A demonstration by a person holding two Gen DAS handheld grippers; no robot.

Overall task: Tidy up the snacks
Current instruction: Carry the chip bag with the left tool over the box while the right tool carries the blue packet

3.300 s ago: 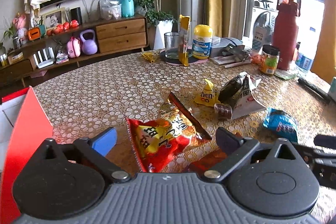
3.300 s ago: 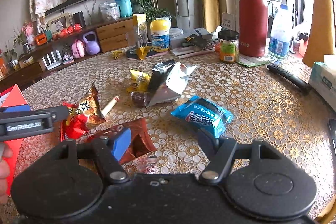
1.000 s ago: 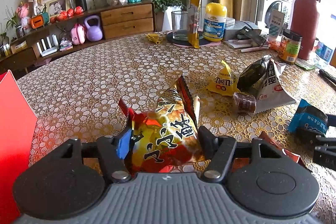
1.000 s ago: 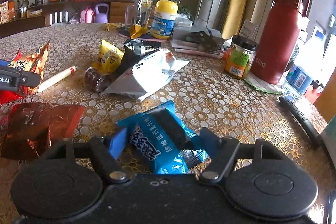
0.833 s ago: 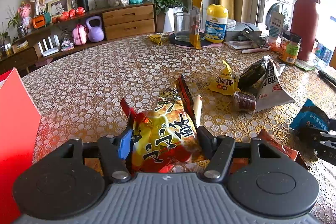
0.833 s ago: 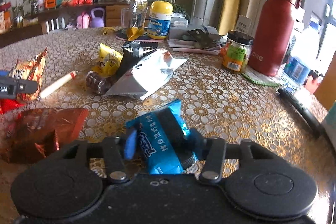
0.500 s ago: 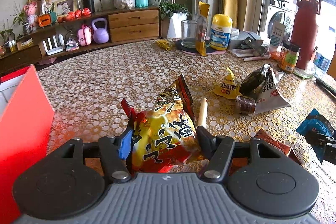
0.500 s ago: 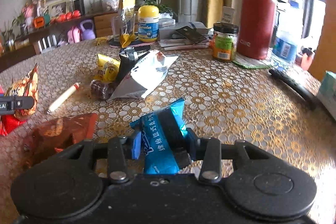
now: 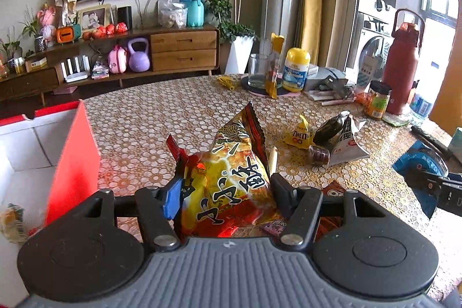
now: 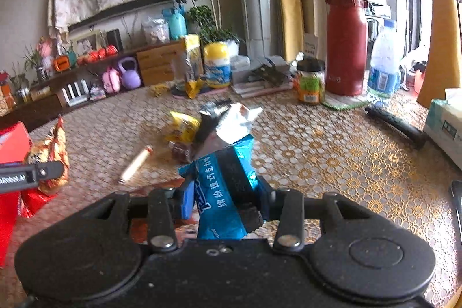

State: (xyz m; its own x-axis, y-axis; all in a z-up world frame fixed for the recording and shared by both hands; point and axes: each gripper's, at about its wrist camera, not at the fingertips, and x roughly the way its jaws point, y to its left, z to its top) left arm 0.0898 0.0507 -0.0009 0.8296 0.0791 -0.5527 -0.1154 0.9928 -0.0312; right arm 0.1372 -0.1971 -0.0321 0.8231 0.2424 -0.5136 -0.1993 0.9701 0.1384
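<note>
Seen from two gripper-mounted cameras over a round bench (image 9: 138,120) covered in a gold lace-pattern cloth.

Left gripper (image 9: 223,191) clamped on a red and yellow snack bag (image 9: 231,181), pads pressing both sides, bag raised clear of the bench and tilted. Just left of it, an open red box (image 9: 72,152) with white inner walls; inside, at the lower left corner, a small pale wrapped item (image 9: 10,221), too blurred to identify.

Right gripper (image 10: 225,198) closed on a blue snack packet (image 10: 223,192) with white lettering, packet standing upright between the pads and lifted off the bench.

Lying on the bench beyond: a yellow candy pouch (image 9: 300,133), a silver and white torn bag (image 9: 343,140) with a dark packet poking from its open end, a small brown wrapped sweet (image 9: 317,155), a cream stick-shaped snack (image 10: 135,163), and a dark red wrapper (image 9: 332,189) partly hidden behind the left gripper.

Farther back on the bench: an empty clear glass (image 9: 257,70) on a round mat, a yellow-capped bottle (image 9: 296,70), a small jar (image 9: 377,100) with a black lid, a tall dark red flask (image 9: 402,68), a clear water bottle (image 10: 384,59).
</note>
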